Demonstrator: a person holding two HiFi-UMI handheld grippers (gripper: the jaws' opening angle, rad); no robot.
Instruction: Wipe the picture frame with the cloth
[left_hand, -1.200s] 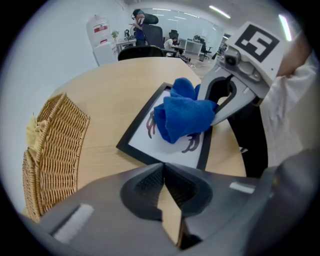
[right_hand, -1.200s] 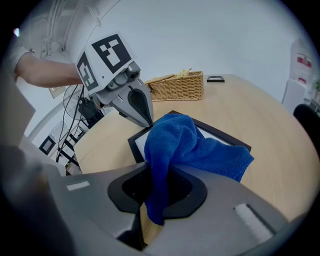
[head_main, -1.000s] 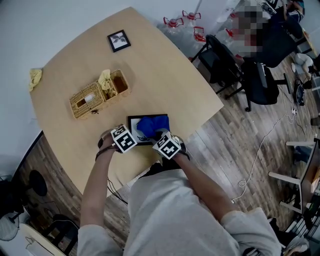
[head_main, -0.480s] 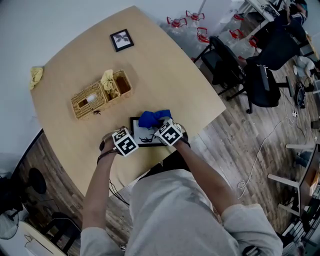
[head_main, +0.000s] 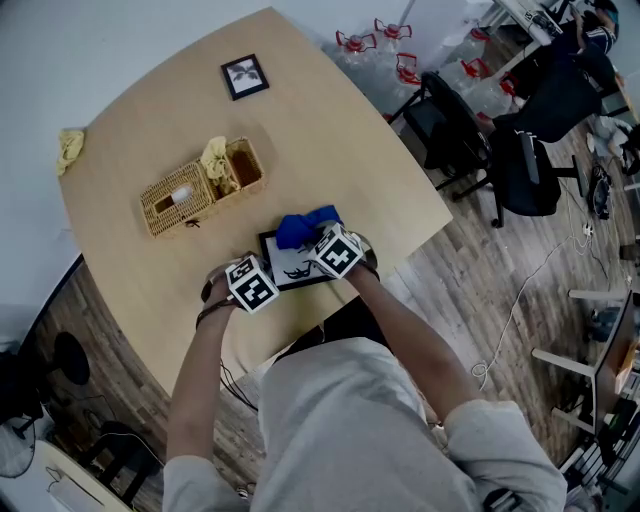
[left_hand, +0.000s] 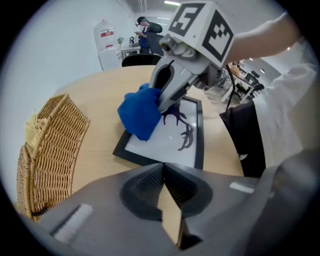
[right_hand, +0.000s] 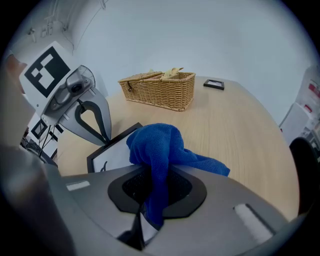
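Overhead head view; close, opposed gripper views (shared picture frame (head_main: 290, 270)).

Wood floor (head_main: 520, 270), black office chairs (head_main: 450, 125)

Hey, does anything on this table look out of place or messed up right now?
Nothing spilled or broken. The picture frame lies flat, with the blue cloth clamped in the right claw over its far corner. One oddity: a crumpled yellow cloth sits right at the table rim.
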